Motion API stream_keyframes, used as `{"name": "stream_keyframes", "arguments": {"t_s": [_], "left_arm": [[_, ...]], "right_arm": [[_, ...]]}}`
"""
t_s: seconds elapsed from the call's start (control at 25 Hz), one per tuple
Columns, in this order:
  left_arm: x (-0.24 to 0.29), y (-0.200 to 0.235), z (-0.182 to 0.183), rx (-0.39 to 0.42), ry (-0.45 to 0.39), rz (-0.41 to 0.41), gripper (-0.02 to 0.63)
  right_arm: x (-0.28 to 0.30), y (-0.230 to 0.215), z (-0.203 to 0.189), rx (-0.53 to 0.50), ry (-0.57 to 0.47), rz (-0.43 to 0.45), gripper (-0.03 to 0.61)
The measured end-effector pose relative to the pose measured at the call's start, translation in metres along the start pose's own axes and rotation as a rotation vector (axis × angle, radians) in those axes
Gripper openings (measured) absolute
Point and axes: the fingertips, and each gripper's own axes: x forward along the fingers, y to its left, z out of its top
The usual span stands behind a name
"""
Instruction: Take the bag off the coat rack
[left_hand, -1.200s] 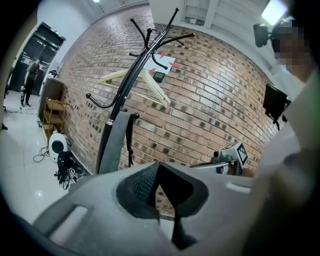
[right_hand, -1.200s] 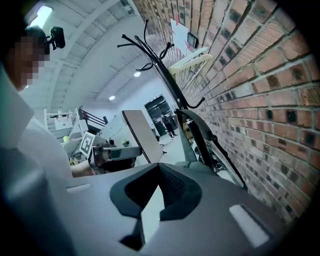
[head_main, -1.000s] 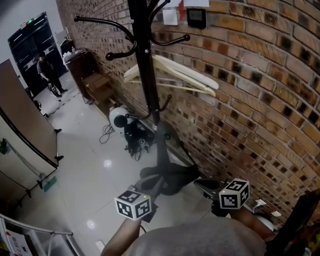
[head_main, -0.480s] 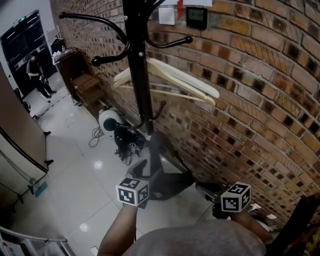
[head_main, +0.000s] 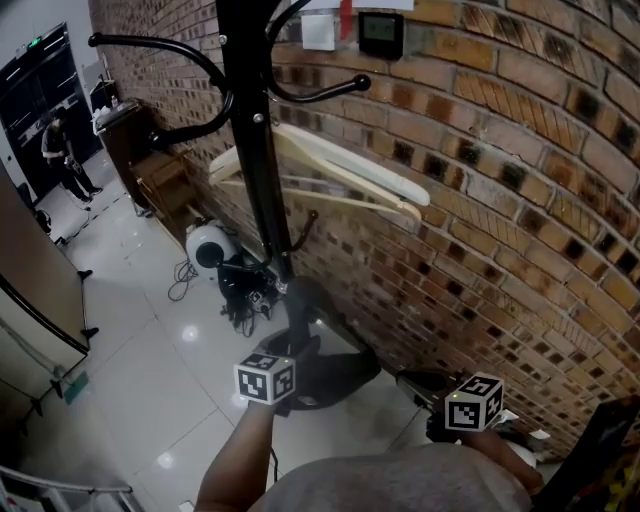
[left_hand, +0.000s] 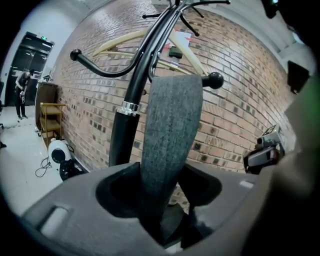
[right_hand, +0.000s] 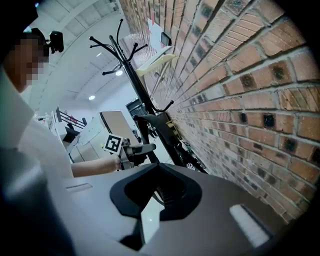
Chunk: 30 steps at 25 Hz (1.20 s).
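Note:
A dark grey bag (head_main: 330, 368) hangs low on the black coat rack (head_main: 250, 150), close to the brick wall. Its felt strap (left_hand: 170, 135) runs up to a knobbed hook (left_hand: 215, 80). My left gripper (head_main: 292, 345) is at the strap. In the left gripper view the strap passes down between its jaws (left_hand: 170, 231), which have just been closing, and I see no pad pressing on it. My right gripper (head_main: 428, 384) is lower right, near the wall and apart from the bag. Nothing shows between its jaws (right_hand: 149, 220); how wide they stand is unclear.
A pale wooden hanger (head_main: 335, 178) hangs on the rack above the bag. A white round device (head_main: 205, 245) with cables lies on the floor behind the pole. Wooden shelves (head_main: 160, 178) stand along the wall, and a person (head_main: 58, 152) stands far back.
My left gripper has moved forward and down onto the bag's strap. The right gripper has shifted only slightly. The bag still hangs on its hook.

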Motion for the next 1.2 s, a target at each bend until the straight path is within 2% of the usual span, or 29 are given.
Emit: {"name": "stream_keyframes", "arguments": {"t_s": [0.16,0.24,0.52,0.72,1.0,1.2], "left_arm": [[0.0,0.003,0.004,0.006,-0.011,0.002,0.091],[-0.002,0.003,0.004,0.021,-0.011,0.006,0.044],[-0.006,0.0,0.006,-0.01,-0.025,0.007,0.034],[-0.018,-0.018,0.017,-0.02,-0.051,-0.008,0.032],[-0.064,-0.057,0.043,0.036,-0.125,-0.023,0.034],[-0.099,-0.106,0.026,0.081,-0.148,-0.012,0.032]], "right_arm": [[0.0,-0.002,-0.003,0.005,0.0,0.002,-0.002],[-0.001,-0.002,-0.003,0.006,-0.001,0.003,-0.002],[-0.001,0.001,-0.003,0.009,-0.009,0.01,-0.002],[0.0,0.011,-0.007,-0.003,-0.005,0.027,-0.002],[-0.01,0.034,-0.009,-0.038,-0.014,0.074,-0.002],[-0.031,0.059,-0.025,-0.077,-0.014,0.122,-0.002]]}}
